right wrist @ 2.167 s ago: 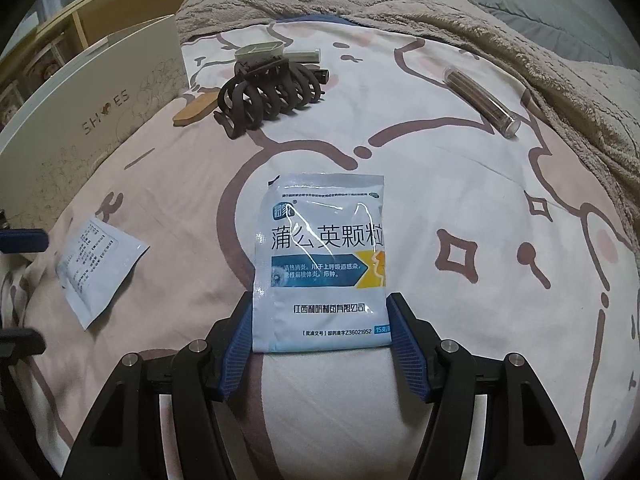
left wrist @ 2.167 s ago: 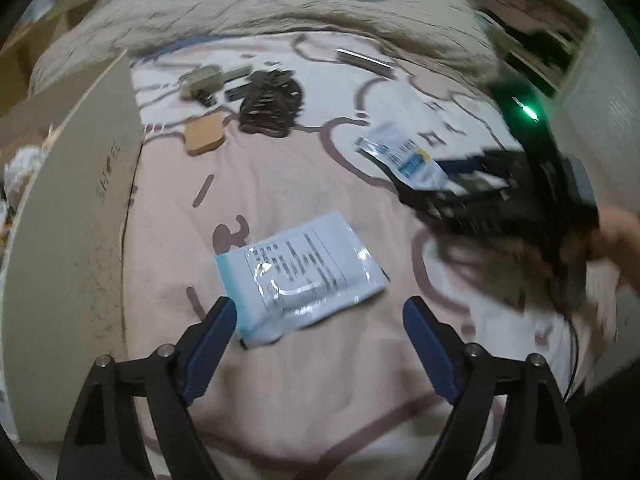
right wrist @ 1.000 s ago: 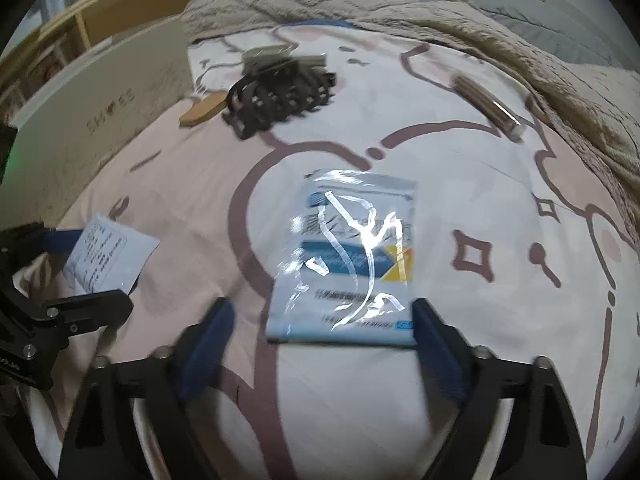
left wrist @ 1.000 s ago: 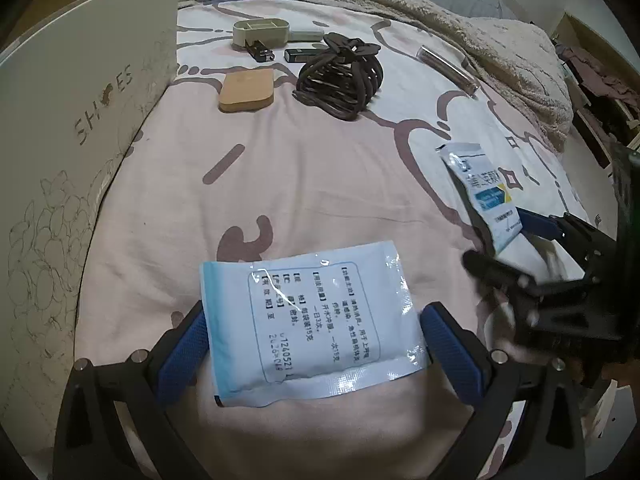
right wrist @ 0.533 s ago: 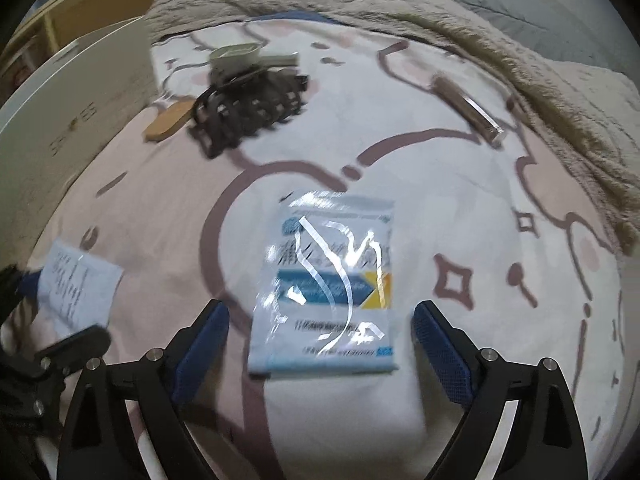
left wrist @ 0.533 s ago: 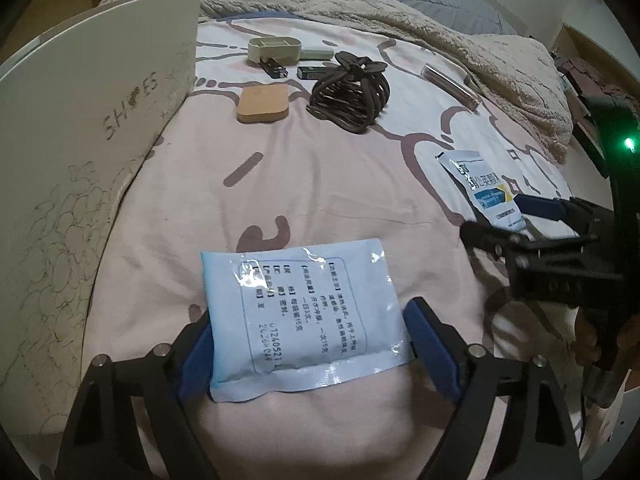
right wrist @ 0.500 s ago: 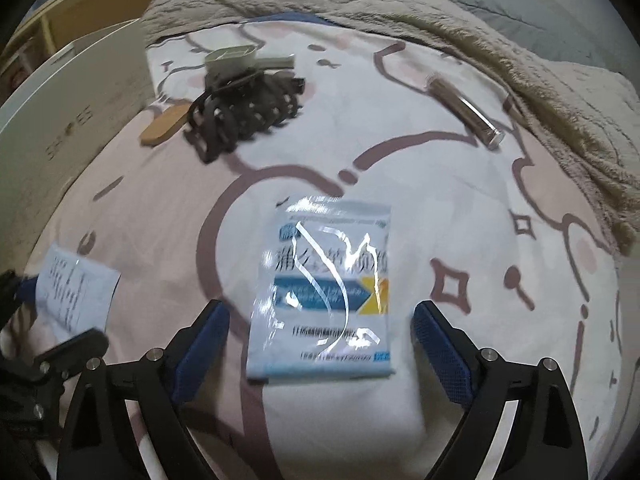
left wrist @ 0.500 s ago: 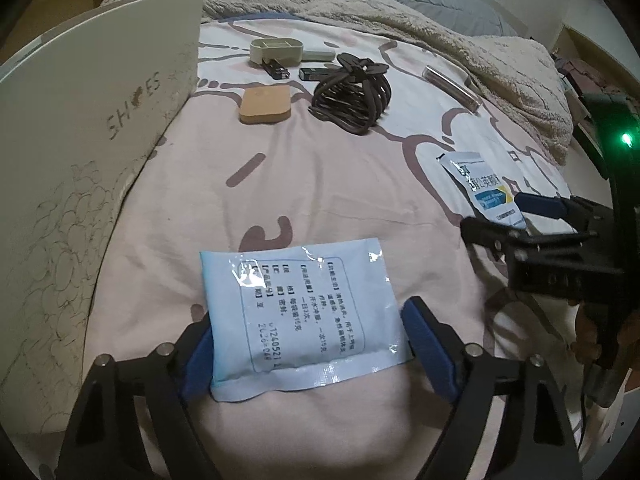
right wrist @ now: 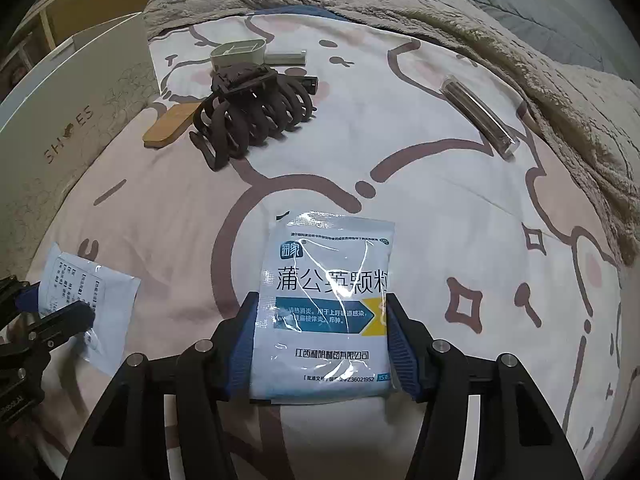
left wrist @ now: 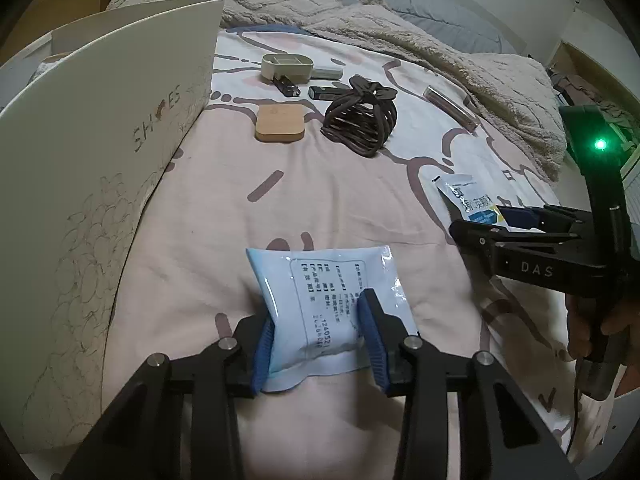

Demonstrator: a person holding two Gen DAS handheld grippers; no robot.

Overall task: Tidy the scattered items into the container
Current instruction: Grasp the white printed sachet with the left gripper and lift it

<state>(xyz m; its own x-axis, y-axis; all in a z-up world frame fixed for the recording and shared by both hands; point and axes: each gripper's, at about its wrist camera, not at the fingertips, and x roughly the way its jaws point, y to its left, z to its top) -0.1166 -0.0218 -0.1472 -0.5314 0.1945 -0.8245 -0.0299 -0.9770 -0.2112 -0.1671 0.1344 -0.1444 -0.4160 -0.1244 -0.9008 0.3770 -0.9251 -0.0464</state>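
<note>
Pale-blue sachet (left wrist: pixel 328 304) crumpled between closing left fingers (left wrist: pixel 370 328); printed sachet (right wrist: pixel 326 300) between closing right fingers (right wrist: pixel 402 352) (both touching).

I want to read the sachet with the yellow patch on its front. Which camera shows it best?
The right wrist view: the sachet with the yellow patch lies face-up and central, its print legible, between the closing right tongs. The left wrist view shows it only small and foreshortened at the right edge, partly behind those tongs.
</note>
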